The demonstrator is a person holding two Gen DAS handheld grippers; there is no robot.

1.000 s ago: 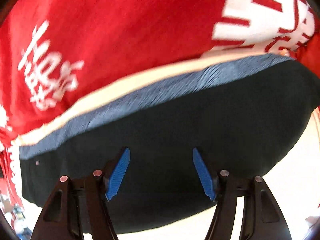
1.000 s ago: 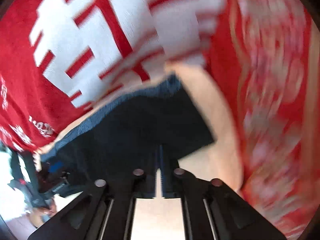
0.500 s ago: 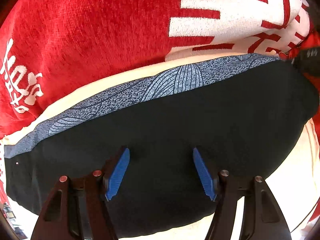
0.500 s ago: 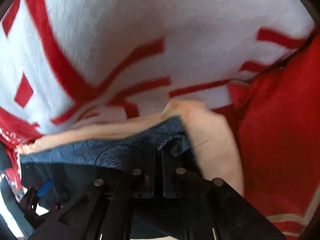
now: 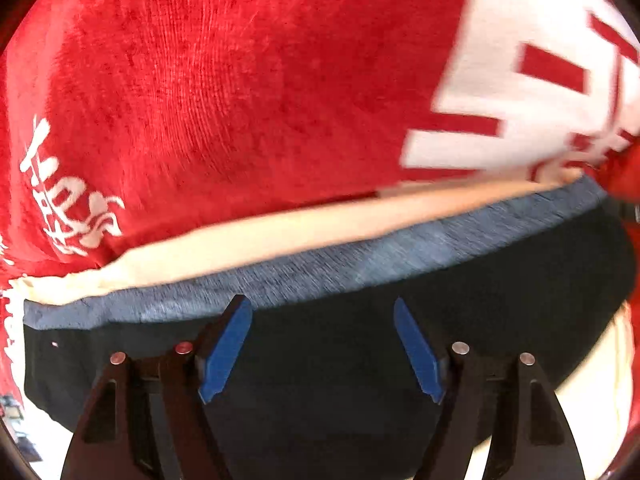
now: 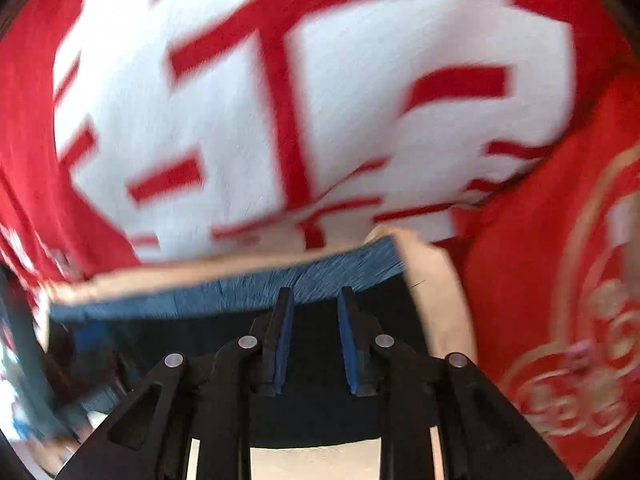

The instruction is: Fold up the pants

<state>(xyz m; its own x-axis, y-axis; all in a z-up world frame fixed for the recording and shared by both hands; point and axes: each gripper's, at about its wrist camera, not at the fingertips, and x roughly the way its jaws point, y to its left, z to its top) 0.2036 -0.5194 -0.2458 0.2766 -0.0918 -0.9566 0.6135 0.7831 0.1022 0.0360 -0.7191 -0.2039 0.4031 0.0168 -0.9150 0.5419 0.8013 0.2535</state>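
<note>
The dark pants lie flat, their blue-grey waistband along the far edge. My left gripper hovers over the dark cloth just short of the band. Its jaws are opening, and nothing is pinched between the blue pads. In the right wrist view the same pants fill the lower middle, the waistband ending in a corner at the right. My right gripper sits at the band's near edge. Its jaws are opening with a narrow gap, and the pads stand clear of the fabric.
A cream sheet shows beyond the waistband and again past the pants' right corner. A red plush blanket with big white characters fills the background. Red cloth with gold circles lies at the right.
The right gripper, shut on the waistband edge half a second ago, now has its jaws apart. The left jaws have widened a little. Both views slid sideways across the blanket.
</note>
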